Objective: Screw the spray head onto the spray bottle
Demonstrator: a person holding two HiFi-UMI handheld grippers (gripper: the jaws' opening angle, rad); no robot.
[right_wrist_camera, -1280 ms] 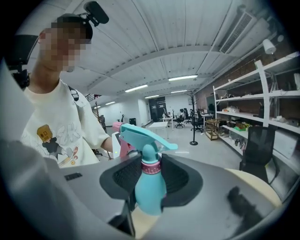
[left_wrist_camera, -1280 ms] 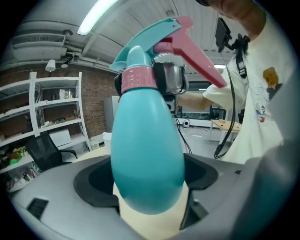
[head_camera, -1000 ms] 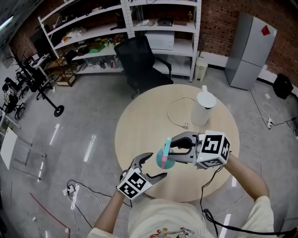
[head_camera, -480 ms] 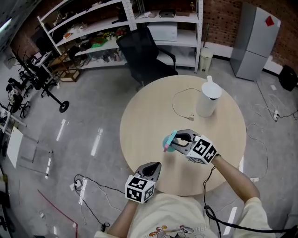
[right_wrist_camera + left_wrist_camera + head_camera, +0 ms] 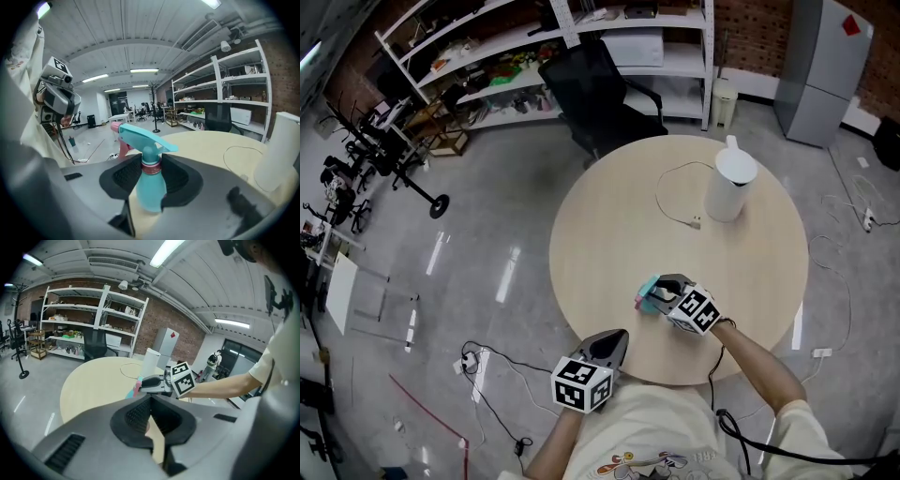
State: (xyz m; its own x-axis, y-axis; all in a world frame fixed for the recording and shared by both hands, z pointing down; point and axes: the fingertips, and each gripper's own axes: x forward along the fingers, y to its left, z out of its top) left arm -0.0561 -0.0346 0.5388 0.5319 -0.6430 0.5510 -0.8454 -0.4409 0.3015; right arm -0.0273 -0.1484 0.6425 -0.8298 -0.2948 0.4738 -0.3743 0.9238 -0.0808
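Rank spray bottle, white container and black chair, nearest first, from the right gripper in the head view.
1. spray bottle: in the right gripper.
2. white container: far side of the table.
3. black chair: floor beyond the table.

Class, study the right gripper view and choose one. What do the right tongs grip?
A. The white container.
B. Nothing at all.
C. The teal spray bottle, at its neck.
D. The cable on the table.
C: in the right gripper view the right tongs press on the teal spray bottle at its pink collar, with the spray head sitting on top.
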